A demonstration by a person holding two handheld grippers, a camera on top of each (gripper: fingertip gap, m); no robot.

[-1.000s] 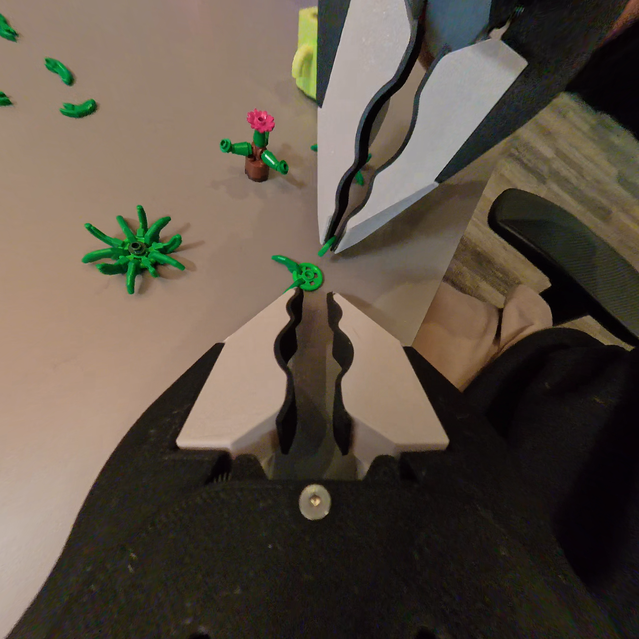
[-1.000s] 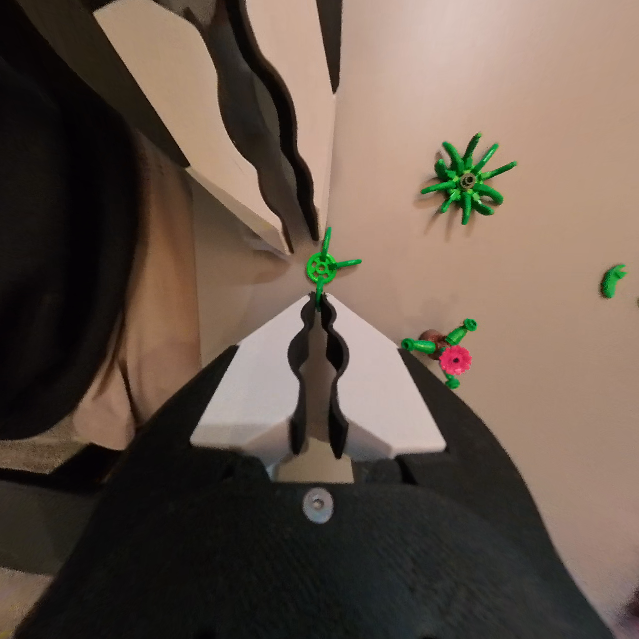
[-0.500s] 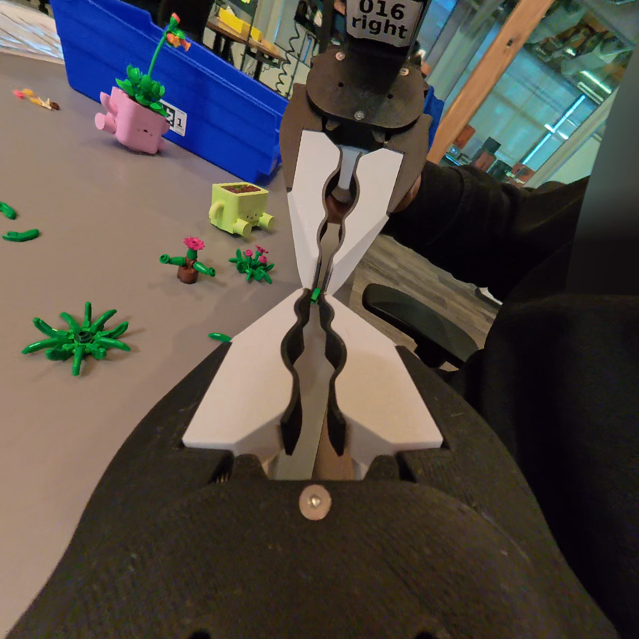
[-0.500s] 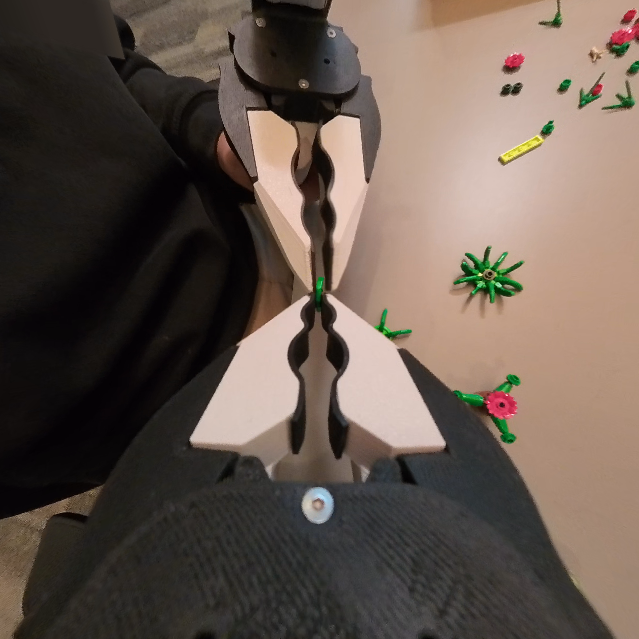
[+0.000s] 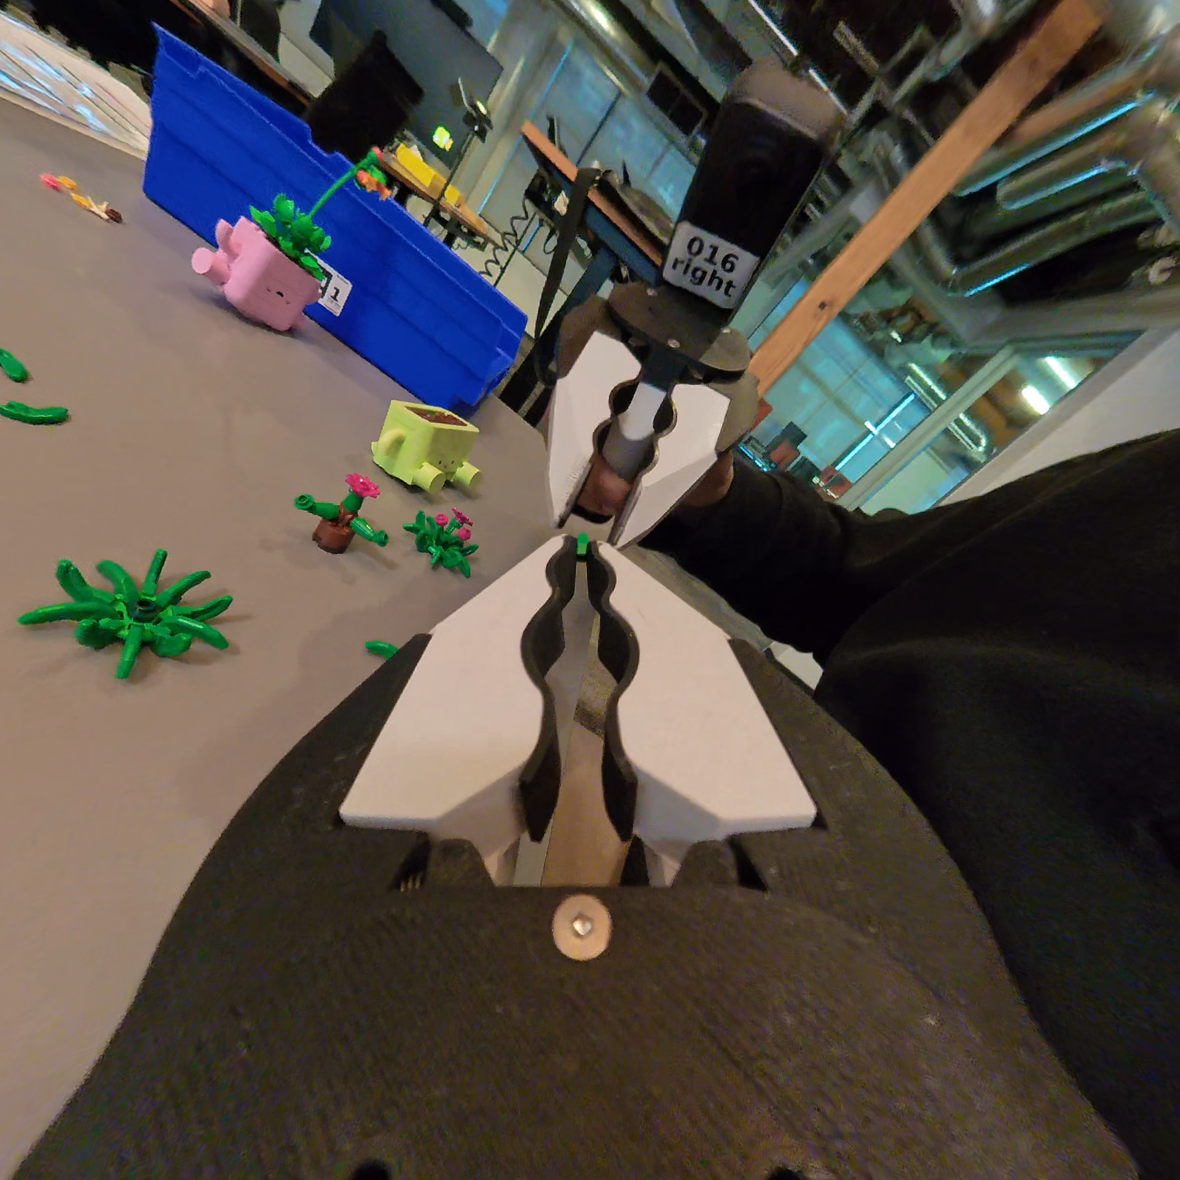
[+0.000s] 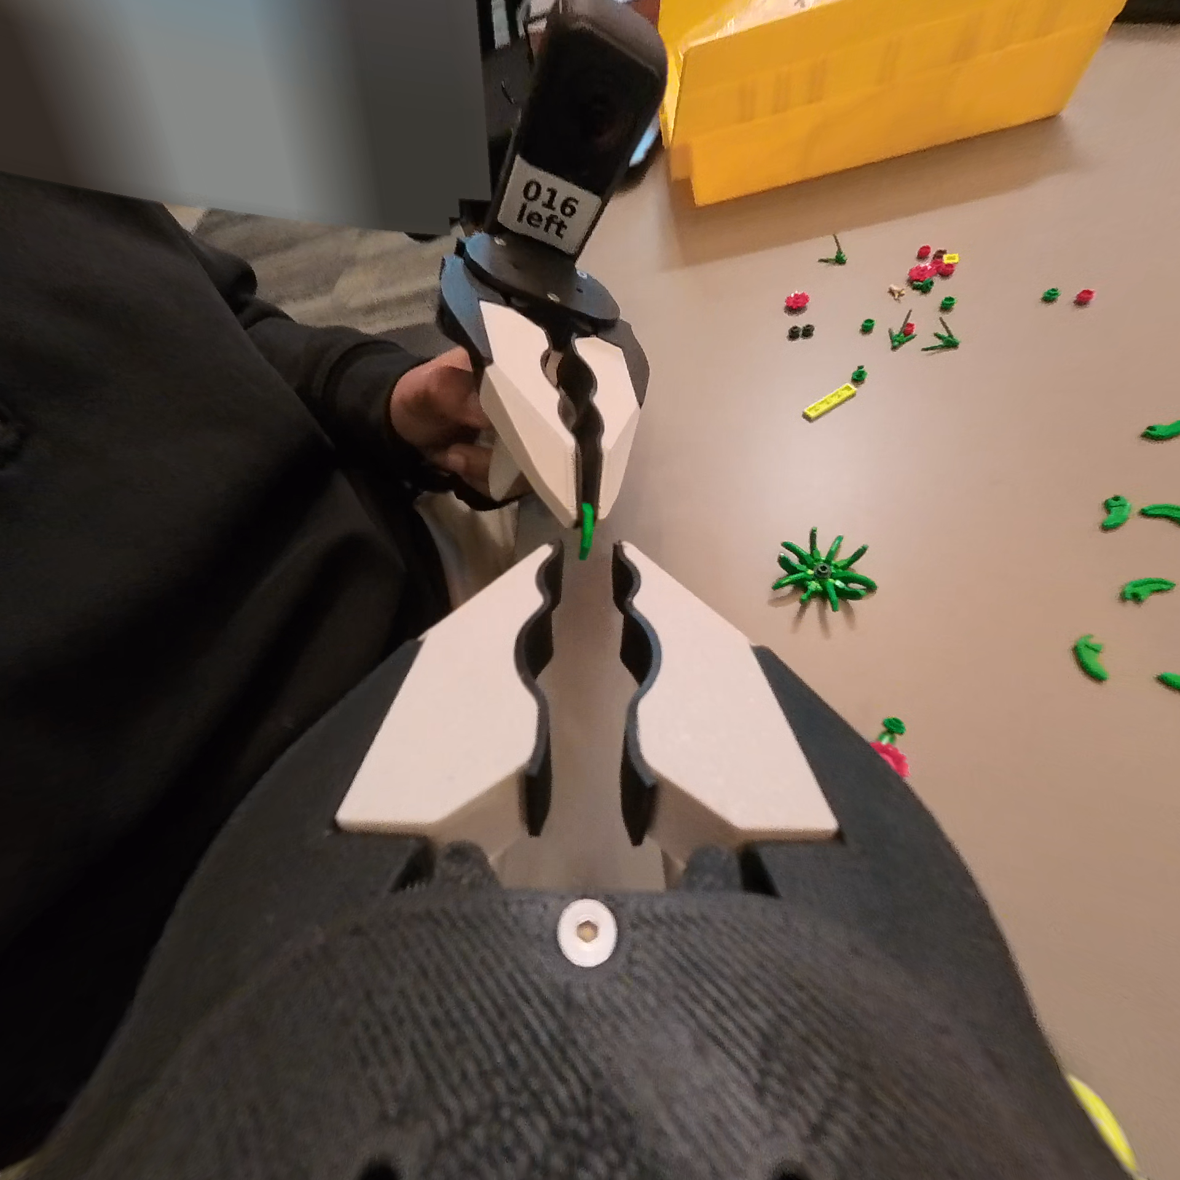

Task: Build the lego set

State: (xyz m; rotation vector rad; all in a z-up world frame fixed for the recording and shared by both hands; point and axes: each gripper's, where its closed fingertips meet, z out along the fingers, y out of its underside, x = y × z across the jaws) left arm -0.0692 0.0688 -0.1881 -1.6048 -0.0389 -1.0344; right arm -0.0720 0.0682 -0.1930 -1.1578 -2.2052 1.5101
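Observation:
My left gripper (image 5: 581, 554) is shut on a small green Lego leaf piece (image 5: 582, 544), pinched at the fingertips and held in the air off the table's near edge. In the right wrist view the leaf piece (image 6: 585, 533) sticks out of the left gripper (image 6: 590, 514) toward me. My right gripper (image 6: 586, 550) is open and empty, tip to tip with the left one, its fingers on either side of the piece's free end without touching it. It also shows in the left wrist view (image 5: 590, 534).
On the grey table (image 5: 191, 447) lie a green spiky leaf assembly (image 5: 131, 616), a flower in a brown pot (image 5: 341, 517), a small flower cluster (image 5: 444, 536), a lime pot (image 5: 431, 450), a pink pot with a plant (image 5: 262, 281) and a blue bin (image 5: 357, 274). A yellow bin (image 6: 862, 83) and loose pieces (image 6: 919, 300) lie farther off. Less than 4 cm separates the two grippers' tips.
Both grippers rose from the table with the green piece between them. The right gripper has opened and let go; the left gripper keeps hold of it.

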